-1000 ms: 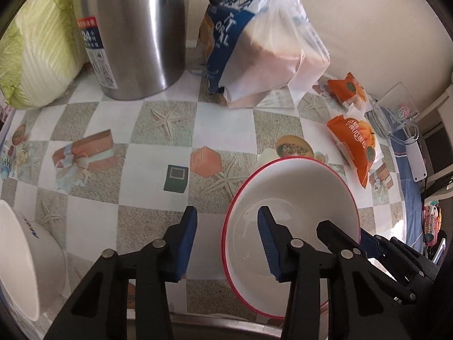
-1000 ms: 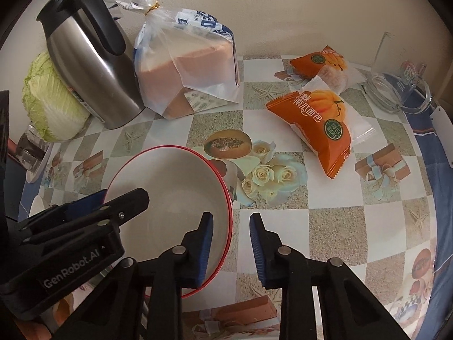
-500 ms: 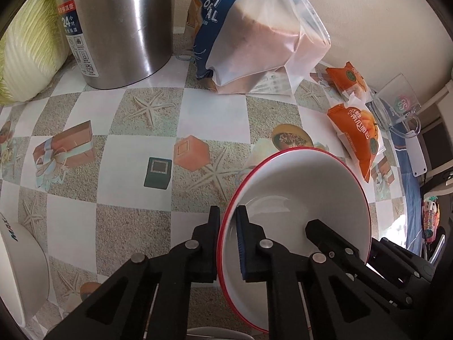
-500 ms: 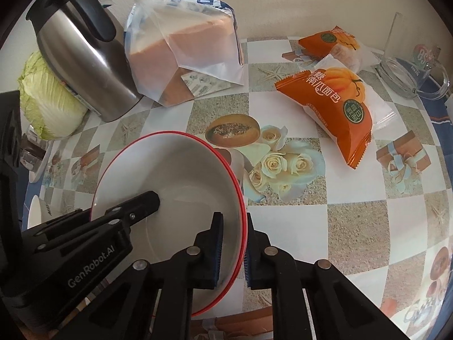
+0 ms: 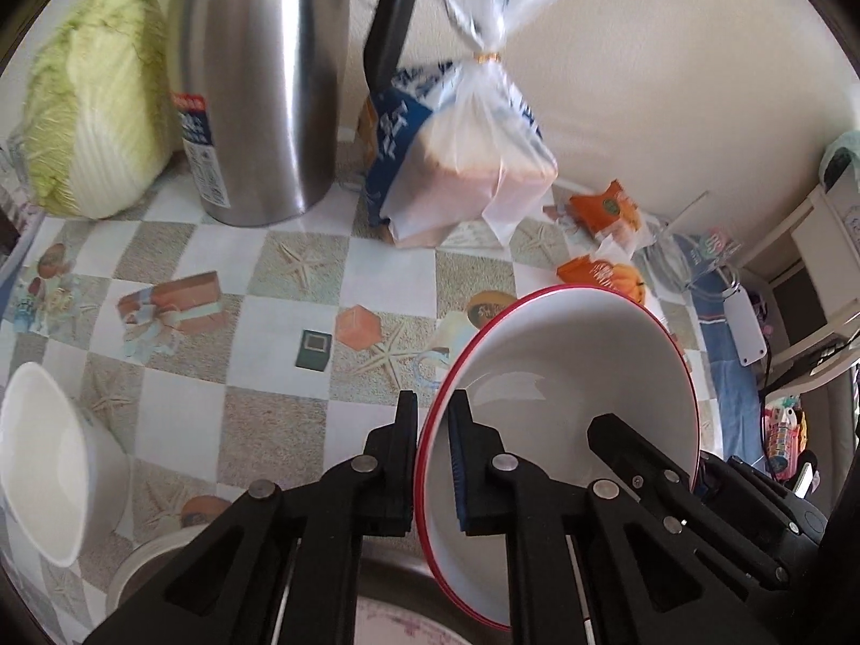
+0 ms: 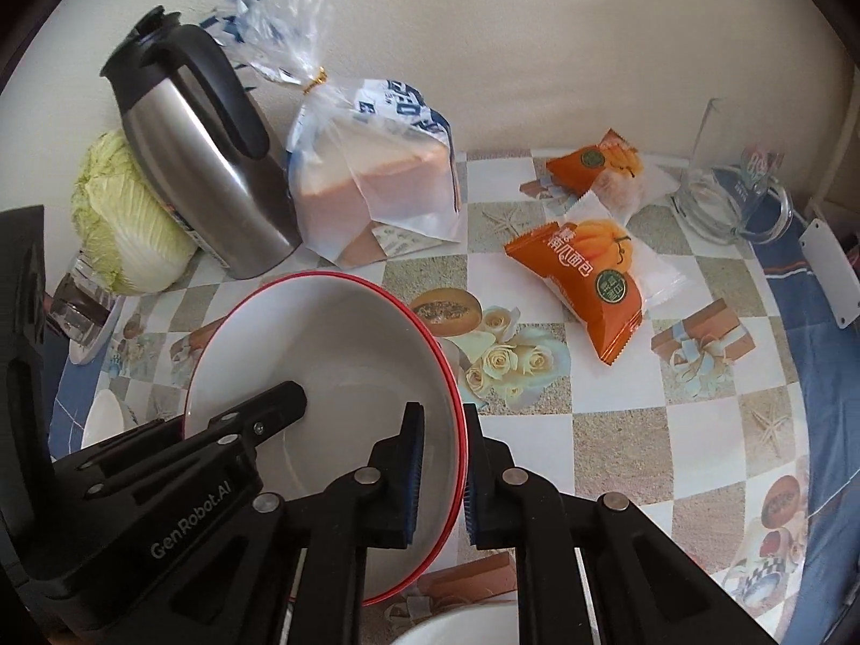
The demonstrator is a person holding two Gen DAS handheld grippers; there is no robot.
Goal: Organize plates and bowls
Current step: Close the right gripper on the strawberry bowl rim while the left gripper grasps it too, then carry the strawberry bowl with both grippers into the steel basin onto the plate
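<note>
Tilting red-rimmed bowl [image 5: 564, 371], opening wallward

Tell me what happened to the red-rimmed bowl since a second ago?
Both grippers closed on the bowl: the left gripper pinched its left rim, the right gripper its right rim. A second ago their jaws stood open around those rims. The bowl now looks raised and tilted off the table. The kettle, bread bag, cabbage and snack packs stayed put.
</note>
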